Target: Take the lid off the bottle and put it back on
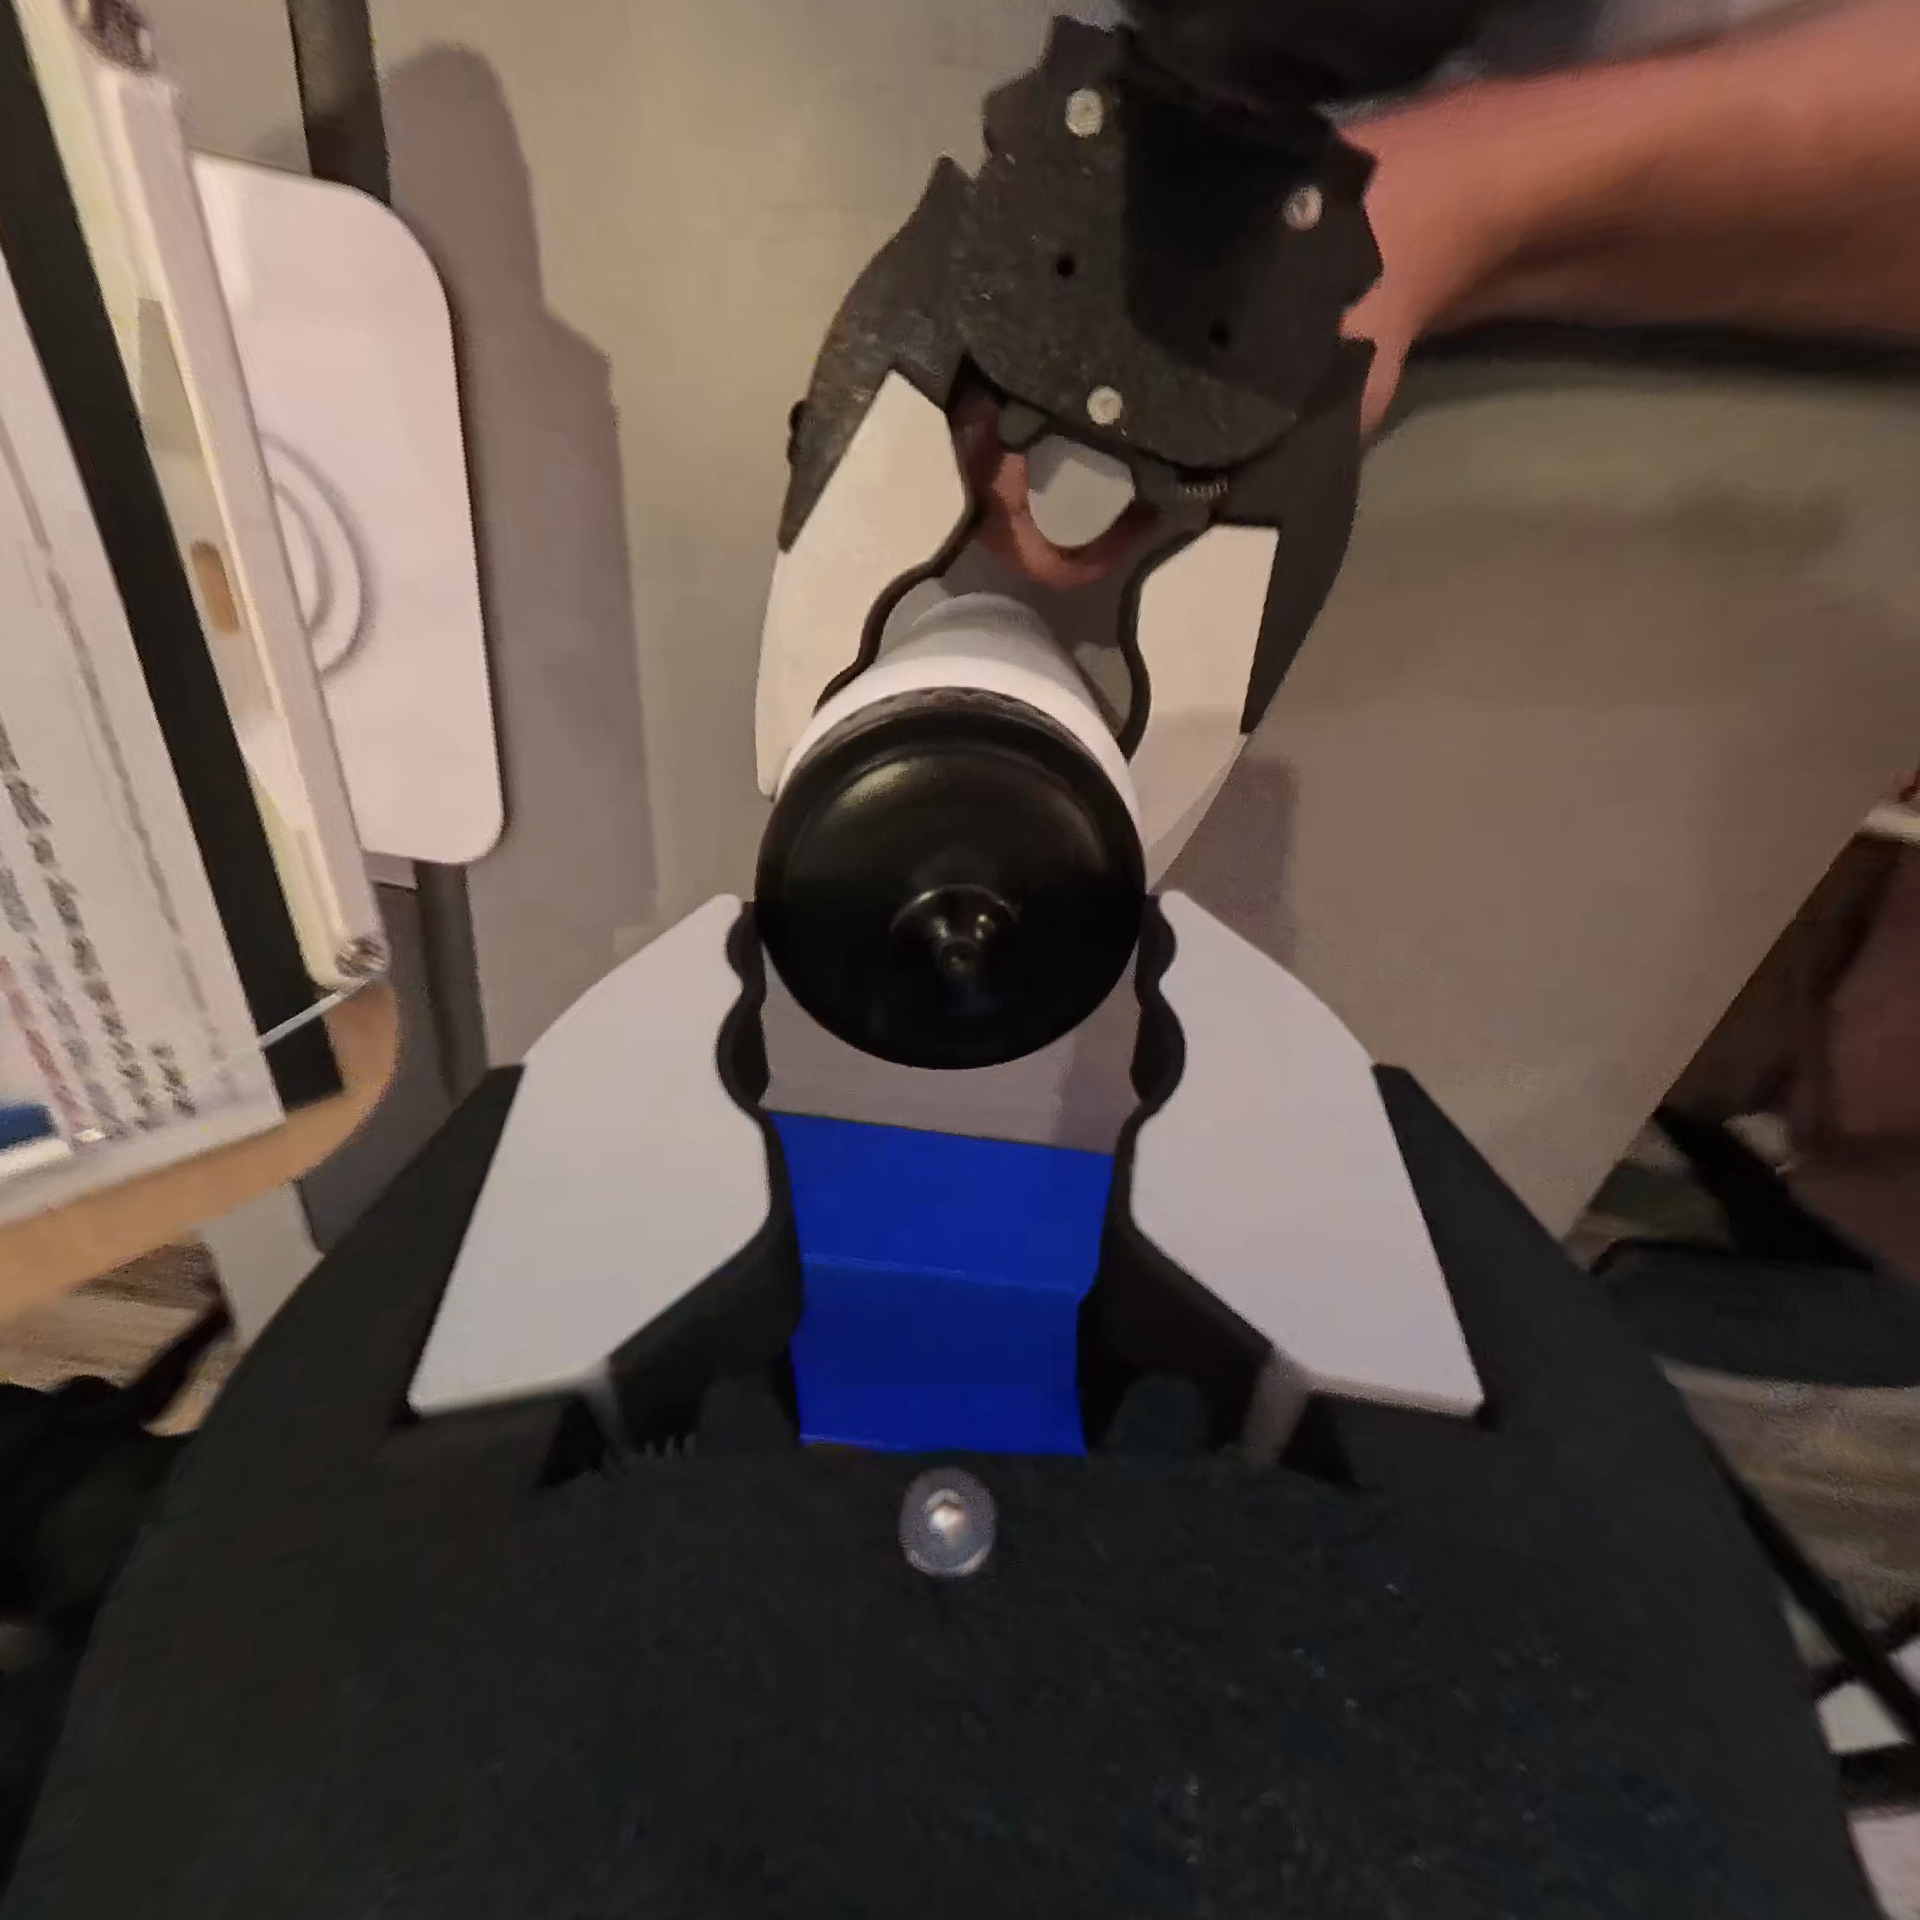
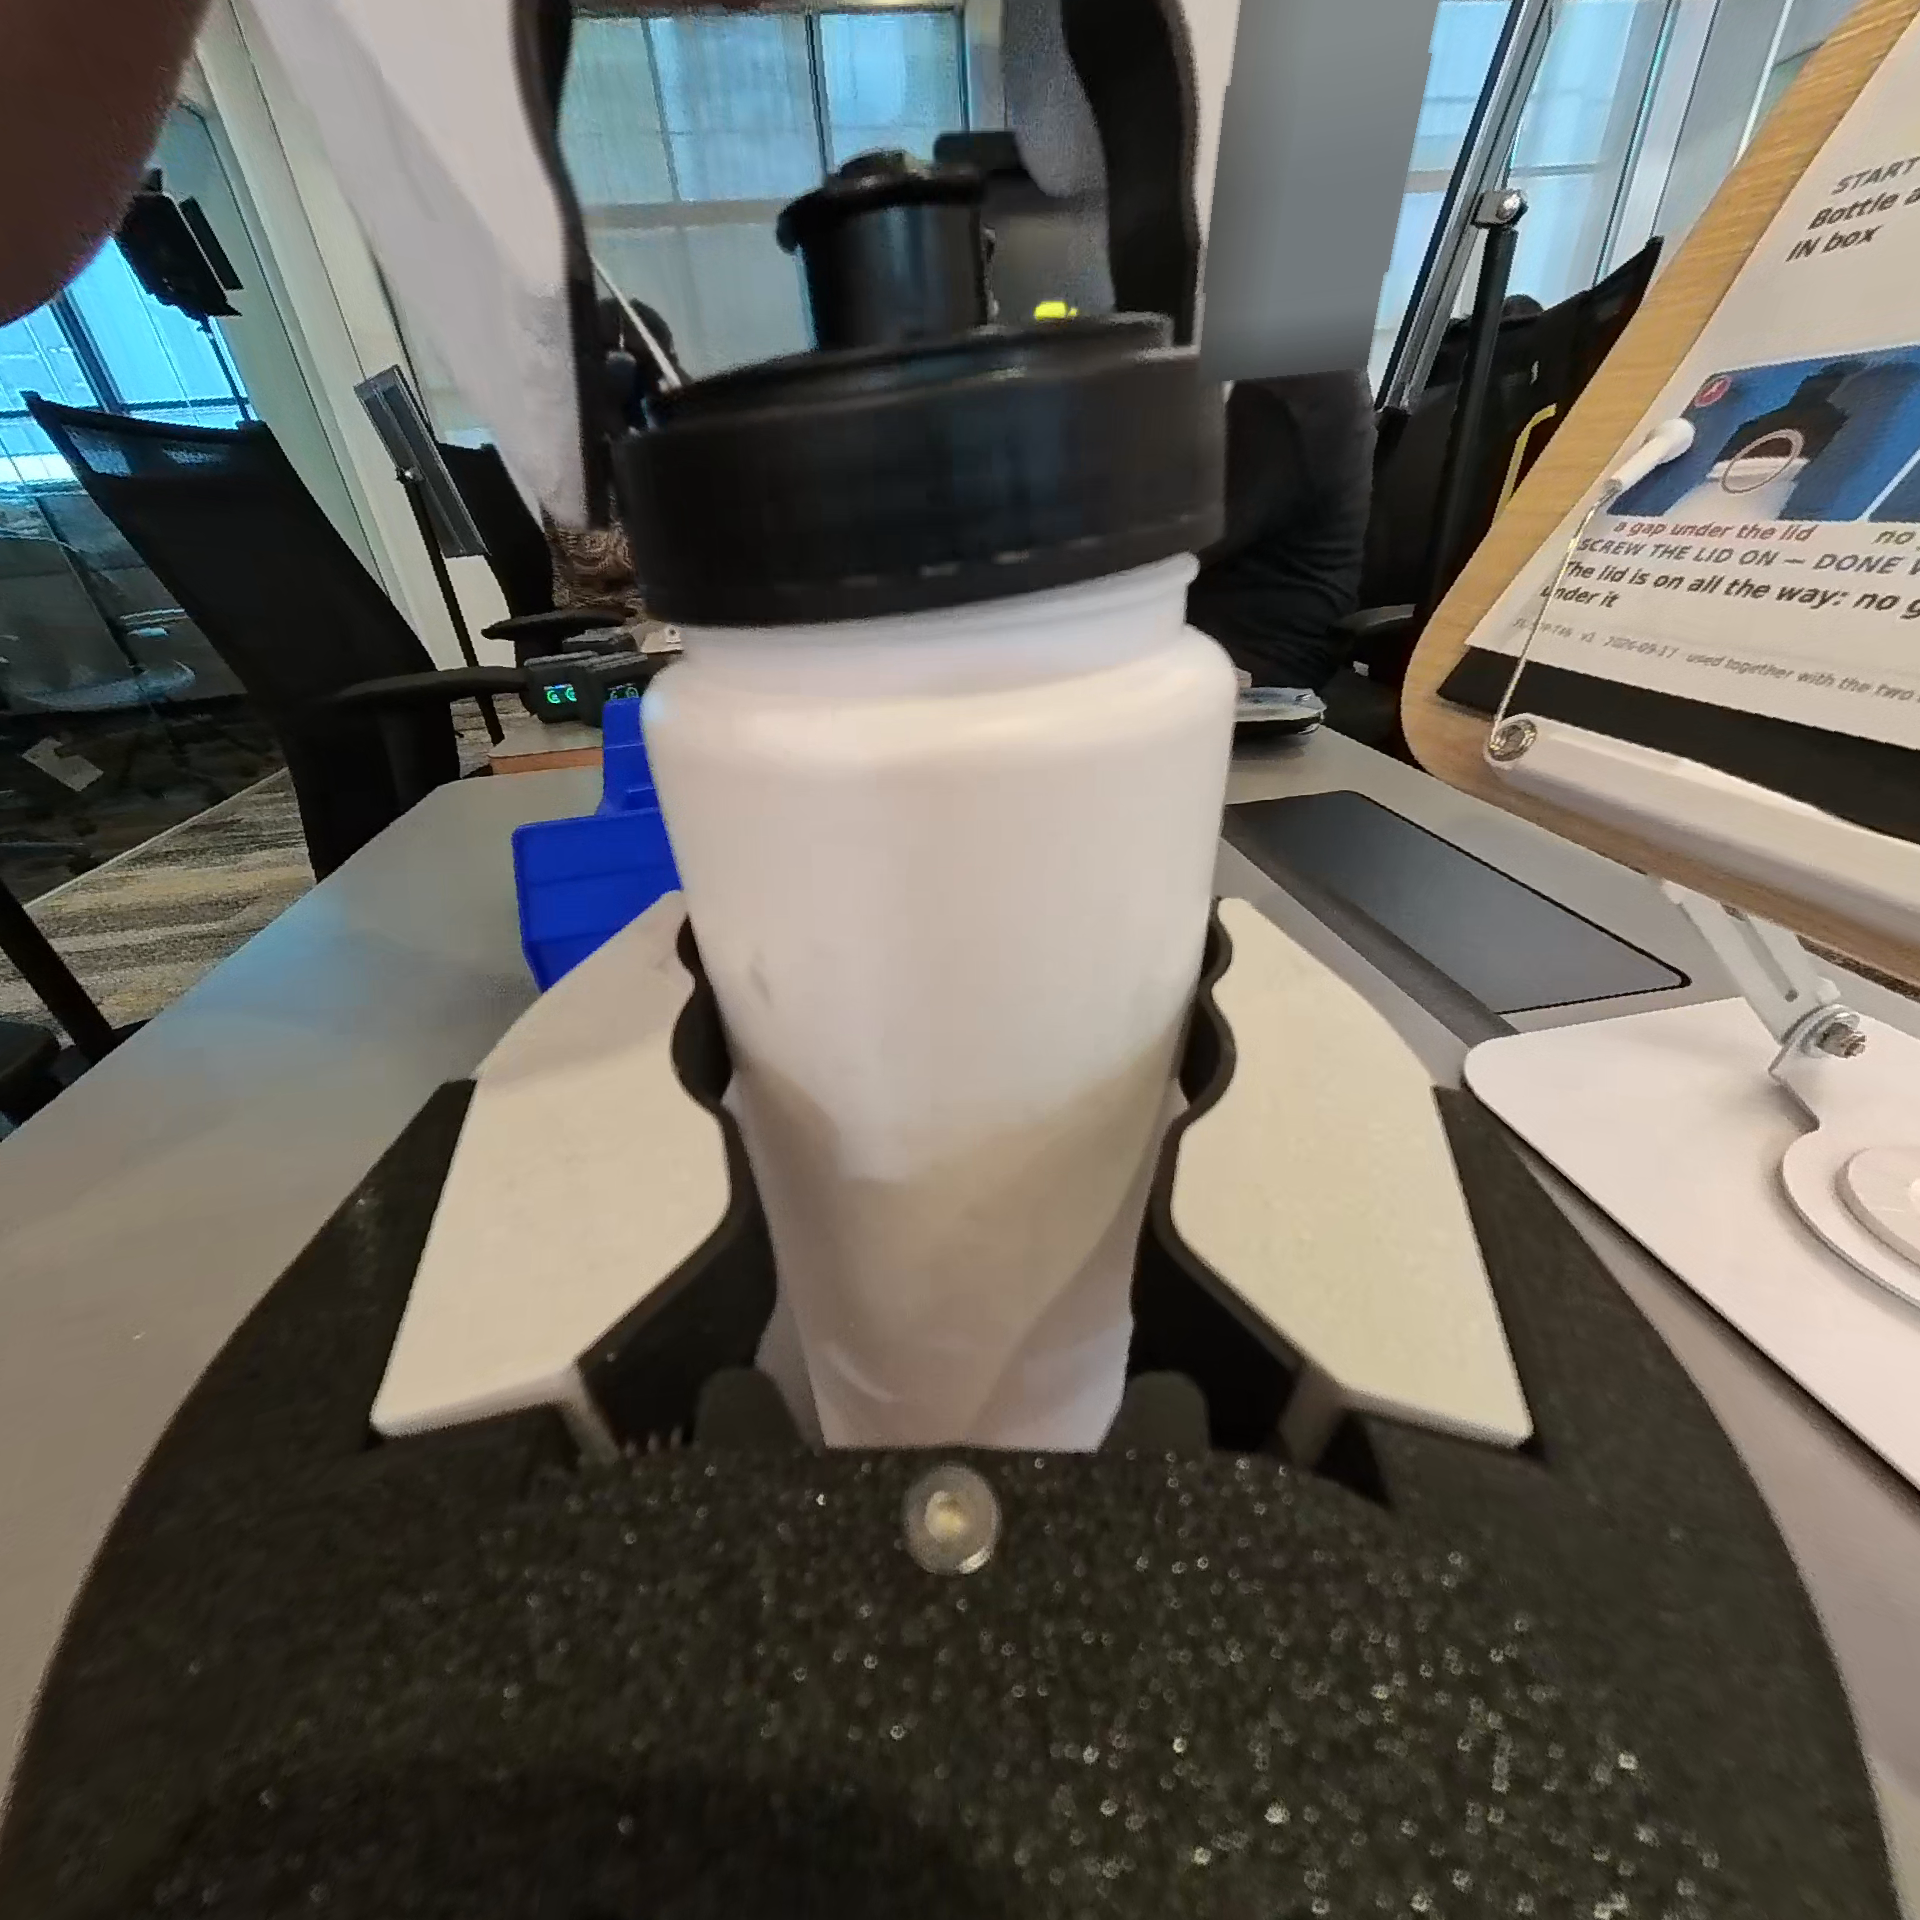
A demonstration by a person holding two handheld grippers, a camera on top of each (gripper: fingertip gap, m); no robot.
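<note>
Grey tabletop [image 2: 260,1039], windowed office [image 2: 727,104].

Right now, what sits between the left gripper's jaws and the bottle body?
The black lid. In the left wrist view it fills the space between the left gripper's jaws, with the white bottle right behind it, clamped by the right gripper. Nothing else intervenes.

I can see printed writing on the instruction sheet [image 2: 1704,499] at right, on its stand [image 2: 1714,831]; another blurred sheet [image 1: 73,831] left, unreadable.
</note>
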